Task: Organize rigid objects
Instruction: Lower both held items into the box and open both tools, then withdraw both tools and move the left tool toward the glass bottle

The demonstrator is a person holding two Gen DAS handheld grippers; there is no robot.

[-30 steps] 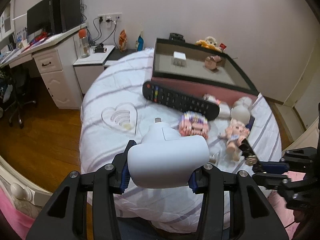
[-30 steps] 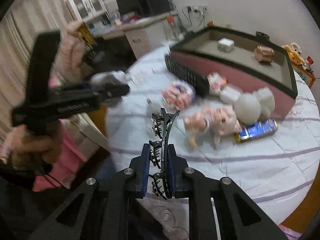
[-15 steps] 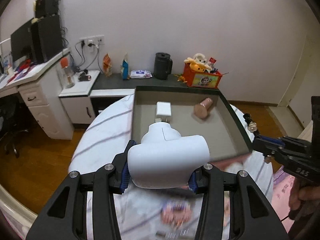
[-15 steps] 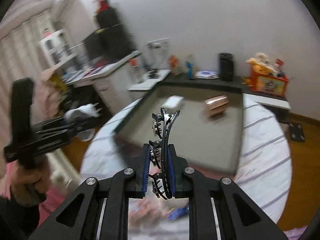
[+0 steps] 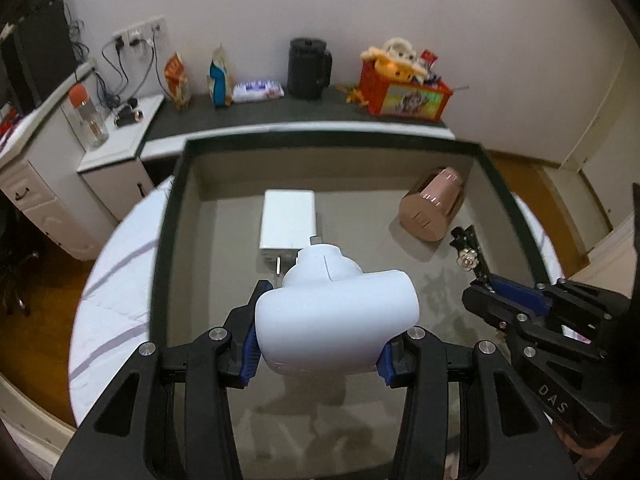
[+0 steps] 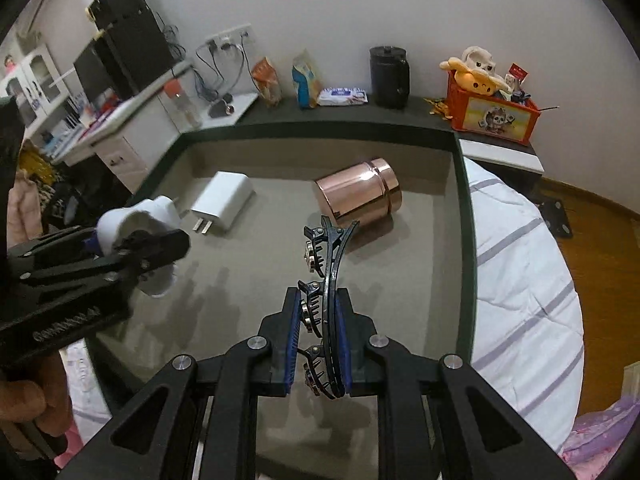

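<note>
Plain white wall (image 5: 360, 8) behind, with a socket strip (image 5: 138, 32) and dangling black cables (image 5: 128, 68). Below it, a long low dark-topped shelf (image 5: 280, 114) carrying two snack bags (image 6: 266, 80), a wipes pack (image 6: 342, 96), a black jug (image 6: 389, 76) and an orange toy crate (image 6: 492, 118) stuffed with plush animals. To the left, a white bedside cabinet (image 5: 120, 148) and a white desk with drawers (image 5: 36, 196); black monitor (image 6: 108, 68) and speaker (image 6: 128, 28) above. Warm wooden floor (image 6: 592, 248) on either side. Round bed under a white, grey-striped quilt (image 6: 520, 264). Even, soft indoor light.
</note>
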